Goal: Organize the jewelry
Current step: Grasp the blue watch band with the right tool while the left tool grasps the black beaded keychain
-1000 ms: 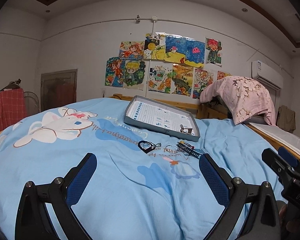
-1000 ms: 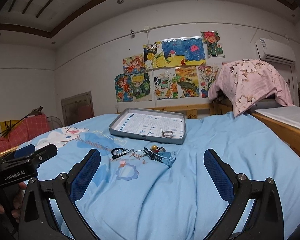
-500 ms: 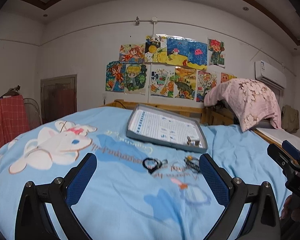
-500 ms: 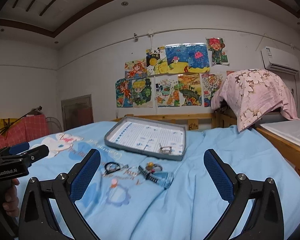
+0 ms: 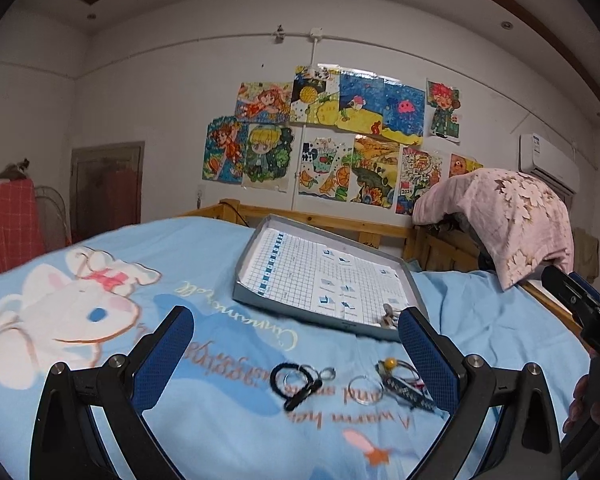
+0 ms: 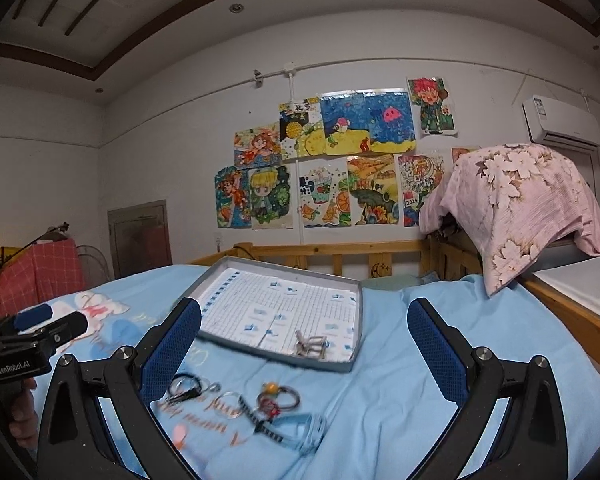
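Note:
A grey tray (image 5: 260,300) with a grid-paper lining lies on the blue bedspread; it also shows in the right wrist view (image 6: 352,356). A small metal piece (image 6: 310,346) sits in its near right corner. In front of it lie loose jewelry: a black cord ring (image 5: 290,378), silver rings (image 5: 364,390), a bead ring (image 6: 278,394) and a dark strap (image 6: 266,426). My left gripper (image 5: 296,360) is open and empty just above the pile. My right gripper (image 6: 304,344) is open and empty, near the pile too.
The blue bedspread (image 5: 80,308) with a rabbit print covers the bed. A wooden headboard rail (image 6: 332,254) runs behind the tray. A pink floral cloth (image 6: 520,196) hangs at the right. Red cloth (image 5: 8,220) is at the left.
Both grippers have moved forward and lower toward the jewelry pile and tray, which now appear larger and closer. Both stay open.

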